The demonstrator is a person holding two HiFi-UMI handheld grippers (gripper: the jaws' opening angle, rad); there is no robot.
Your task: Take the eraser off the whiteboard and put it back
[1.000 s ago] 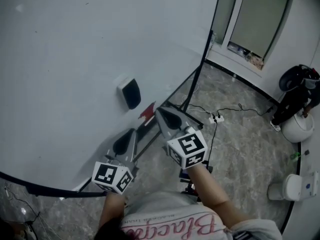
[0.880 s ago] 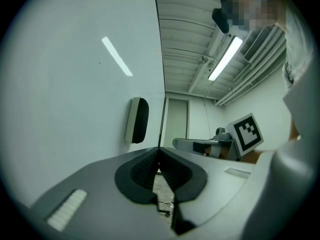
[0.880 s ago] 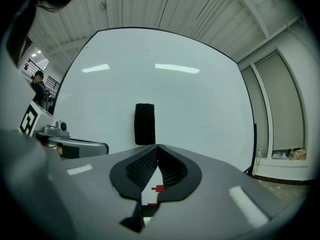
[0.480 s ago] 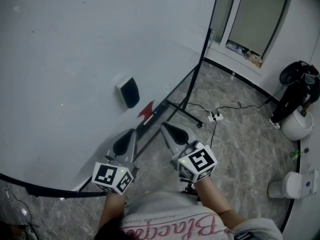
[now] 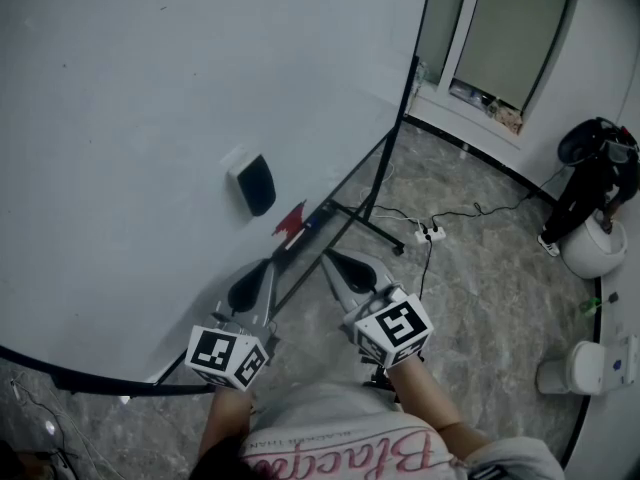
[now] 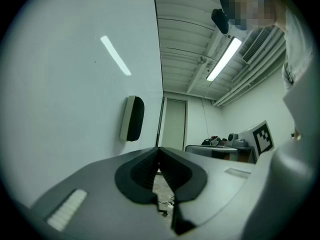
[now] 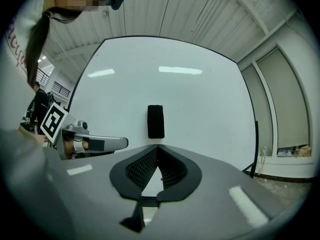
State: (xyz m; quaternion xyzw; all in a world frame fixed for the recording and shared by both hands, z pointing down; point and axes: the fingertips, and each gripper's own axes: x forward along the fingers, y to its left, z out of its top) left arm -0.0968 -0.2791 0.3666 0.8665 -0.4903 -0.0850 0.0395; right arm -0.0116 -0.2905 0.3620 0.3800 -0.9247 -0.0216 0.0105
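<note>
Head view: black rectangular eraser (image 5: 253,183) sticks to white whiteboard (image 5: 120,118), near its lower edge. Left gripper (image 5: 250,286) and right gripper (image 5: 343,264) both closed, empty, apart from eraser.

Eraser (image 5: 254,184) on whiteboard (image 5: 140,108), apart from both grippers. Left gripper (image 5: 249,288) near board's lower frame; right gripper (image 5: 345,266) just right of it, over floor (image 5: 490,298). Both closed, pointing toward board. Power strip (image 5: 430,234) on floor, far right.

The wide white whiteboard (image 5: 150,88) runs off the head view's left and top edges. Just below and right of the black, pale-backed block eraser (image 5: 253,183), a small red thing (image 5: 291,222) is too small to identify. The eraser's board-side face is hidden.
</note>
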